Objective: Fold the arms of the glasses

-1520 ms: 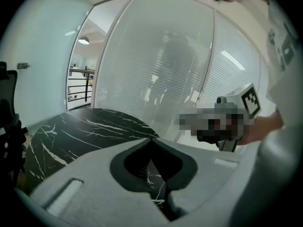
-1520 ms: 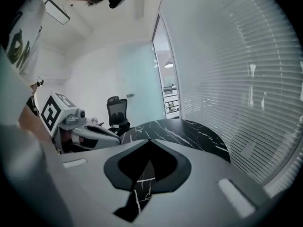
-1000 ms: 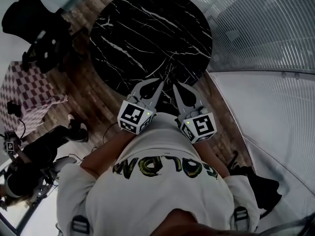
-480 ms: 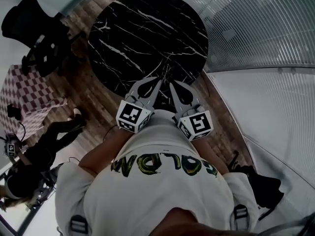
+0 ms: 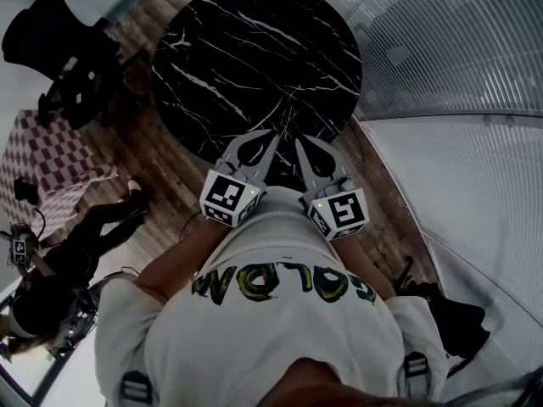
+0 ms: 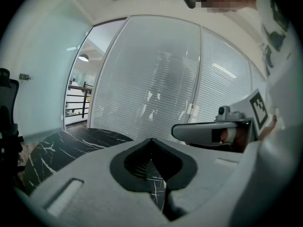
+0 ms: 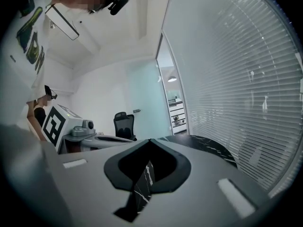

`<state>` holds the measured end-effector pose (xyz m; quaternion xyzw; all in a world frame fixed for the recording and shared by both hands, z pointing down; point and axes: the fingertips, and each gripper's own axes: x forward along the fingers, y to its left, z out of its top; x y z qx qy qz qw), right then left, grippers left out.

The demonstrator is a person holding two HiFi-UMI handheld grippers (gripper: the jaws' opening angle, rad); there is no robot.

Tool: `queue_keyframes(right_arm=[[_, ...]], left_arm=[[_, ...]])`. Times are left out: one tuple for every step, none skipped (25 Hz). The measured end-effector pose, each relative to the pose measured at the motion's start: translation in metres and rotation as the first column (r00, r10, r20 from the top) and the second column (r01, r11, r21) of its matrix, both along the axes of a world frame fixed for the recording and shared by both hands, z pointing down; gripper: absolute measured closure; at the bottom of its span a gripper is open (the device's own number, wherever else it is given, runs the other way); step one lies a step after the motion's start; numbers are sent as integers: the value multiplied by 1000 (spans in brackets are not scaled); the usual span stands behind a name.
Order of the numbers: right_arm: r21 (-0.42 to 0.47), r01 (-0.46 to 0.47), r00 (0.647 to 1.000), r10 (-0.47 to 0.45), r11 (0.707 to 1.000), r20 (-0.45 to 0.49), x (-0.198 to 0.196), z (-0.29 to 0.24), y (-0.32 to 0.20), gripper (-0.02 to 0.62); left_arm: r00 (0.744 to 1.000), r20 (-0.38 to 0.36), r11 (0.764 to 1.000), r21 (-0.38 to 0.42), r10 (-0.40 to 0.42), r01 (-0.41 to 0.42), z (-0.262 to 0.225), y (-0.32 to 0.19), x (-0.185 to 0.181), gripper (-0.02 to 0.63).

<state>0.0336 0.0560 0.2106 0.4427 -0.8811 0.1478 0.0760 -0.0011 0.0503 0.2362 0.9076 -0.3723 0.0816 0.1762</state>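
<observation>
No glasses show in any view. The round black marble table point(image 5: 254, 58) has nothing on it. My left gripper point(image 5: 273, 134) and right gripper point(image 5: 299, 140) are held side by side close to my chest, their tips over the table's near edge. Both are shut with nothing between the jaws. In the left gripper view the left gripper's point(image 6: 151, 139) jaws meet at the tip, with the right gripper point(image 6: 213, 131) beside it and the table point(image 6: 61, 143) beyond. The right gripper point(image 7: 150, 140) also shows its tips together, with the left gripper point(image 7: 94, 138) alongside.
A black office chair point(image 5: 59, 49) and a pink checkered box point(image 5: 42, 155) stand at the left on the wood floor. Another person point(image 5: 51, 287) crouches at the lower left. A glass wall with blinds point(image 5: 458, 41) curves round the right. A dark bag point(image 5: 450, 320) lies at the lower right.
Both grippers keep their places and stay shut. The person at the lower left has shifted a leg.
</observation>
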Motion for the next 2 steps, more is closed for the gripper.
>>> queue_keyframes(right_arm=[[0, -1, 1000, 1, 1000, 0, 1, 0, -1, 593], [-1, -2, 1000, 2, 1000, 0, 2, 1, -2, 592]], left_arm=[[1000, 1, 1000, 2, 0, 0, 0, -1, 0, 603], [1000, 2, 1000, 3, -1, 1, -1, -3, 1, 603]])
